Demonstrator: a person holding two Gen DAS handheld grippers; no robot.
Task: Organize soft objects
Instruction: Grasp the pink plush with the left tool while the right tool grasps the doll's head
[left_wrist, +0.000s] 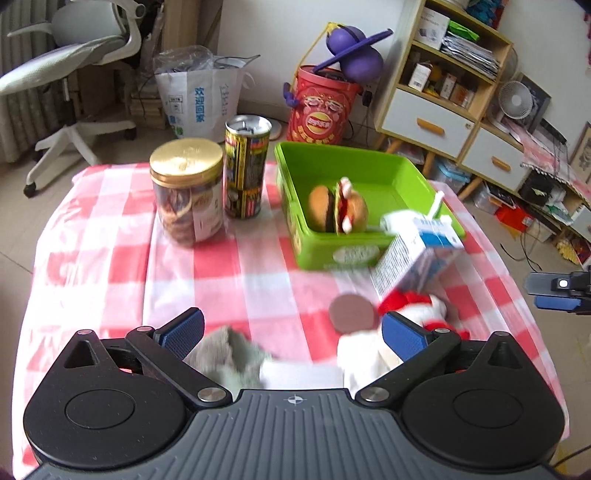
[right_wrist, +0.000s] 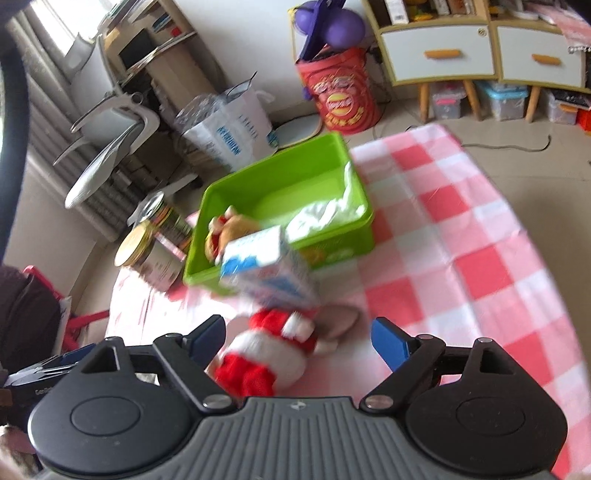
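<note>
My left gripper (left_wrist: 291, 332) is open low over the near edge of the table, above a grey soft toy (left_wrist: 229, 354) and a white cloth (left_wrist: 306, 369). A red-and-white plush (left_wrist: 417, 306) lies just past its right finger, beside a brown disc (left_wrist: 351, 312). In the right wrist view this red-and-white plush (right_wrist: 273, 347) lies between the fingers of my open right gripper (right_wrist: 298, 338), and no pad presses on it. A green bin (left_wrist: 332, 251) holds a burger plush (left_wrist: 338, 208). From the right wrist, the bin (right_wrist: 343, 251) also shows a white cloth (right_wrist: 325, 214).
A blue-and-white milk carton (left_wrist: 421, 254) leans by the bin's front, over the plush. A gold-lidded jar (left_wrist: 186, 188) and a tall can (left_wrist: 245, 170) stand left of the bin. The red-checked tablecloth (right_wrist: 461, 258) is bare to the right. Beyond are a chair and shelves.
</note>
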